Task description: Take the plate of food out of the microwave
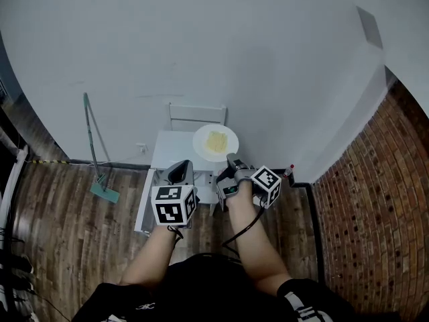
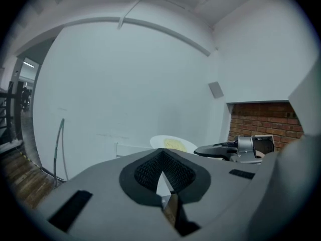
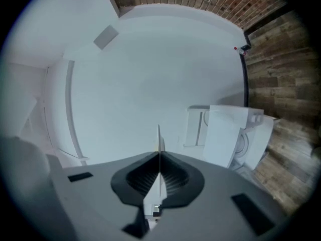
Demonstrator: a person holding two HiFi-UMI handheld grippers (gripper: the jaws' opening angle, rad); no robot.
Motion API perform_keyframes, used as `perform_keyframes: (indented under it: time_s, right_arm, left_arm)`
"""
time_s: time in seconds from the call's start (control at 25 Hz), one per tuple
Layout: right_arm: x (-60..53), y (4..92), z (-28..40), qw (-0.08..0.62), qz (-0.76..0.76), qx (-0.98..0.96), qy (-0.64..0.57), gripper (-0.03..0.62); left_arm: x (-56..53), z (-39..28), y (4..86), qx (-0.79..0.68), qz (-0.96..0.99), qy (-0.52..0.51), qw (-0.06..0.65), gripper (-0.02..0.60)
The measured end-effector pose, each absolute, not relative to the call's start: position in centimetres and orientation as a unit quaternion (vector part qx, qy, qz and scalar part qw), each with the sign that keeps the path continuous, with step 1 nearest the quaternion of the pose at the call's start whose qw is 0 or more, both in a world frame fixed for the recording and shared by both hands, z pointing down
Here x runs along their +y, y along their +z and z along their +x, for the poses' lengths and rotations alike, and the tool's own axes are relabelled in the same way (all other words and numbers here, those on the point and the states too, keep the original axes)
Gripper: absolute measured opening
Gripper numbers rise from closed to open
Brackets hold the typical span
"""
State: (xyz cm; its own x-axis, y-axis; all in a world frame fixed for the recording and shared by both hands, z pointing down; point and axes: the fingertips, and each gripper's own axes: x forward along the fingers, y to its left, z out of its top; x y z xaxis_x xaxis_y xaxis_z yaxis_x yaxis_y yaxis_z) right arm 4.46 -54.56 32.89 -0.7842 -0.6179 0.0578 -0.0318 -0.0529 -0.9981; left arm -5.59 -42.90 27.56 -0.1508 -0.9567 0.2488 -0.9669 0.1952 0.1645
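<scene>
Right gripper [image 1: 232, 159] clamped on the rim of the plate [image 1: 216, 141] — left gripper [image 1: 181, 171] closed on nothing.
Its own view shows the plate only as a thin white edge between the pads, with the microwave [image 3: 228, 134] beyond. The left gripper view shows the plate's face and the yellow food [image 2: 174, 144] — the head view alone places it over the microwave, with a mop [image 1: 94, 149] against the wall.

the head view looks steeply down from overhead, sharing the plate [image 1: 216, 141] with the lower, level-looking left gripper view.
</scene>
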Motion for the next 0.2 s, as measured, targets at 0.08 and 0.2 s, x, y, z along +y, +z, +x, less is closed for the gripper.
perform_keyframes:
  time_s: [0.08,0.2]
  right_arm:
    - [-54.48,32.93,4.42,0.214,-0.245,0.653,-0.684,0.021]
    - [-54.43,33.15,4.32,0.211,-0.242,0.651,-0.688,0.021]
  left_arm:
    - [-42.77,-5.40,27.65,-0.758,0.633,0.013,0.154,0.000]
    - [-42.61,-5.40,27.67,-0.760,0.630,0.011,0.157,0.000]
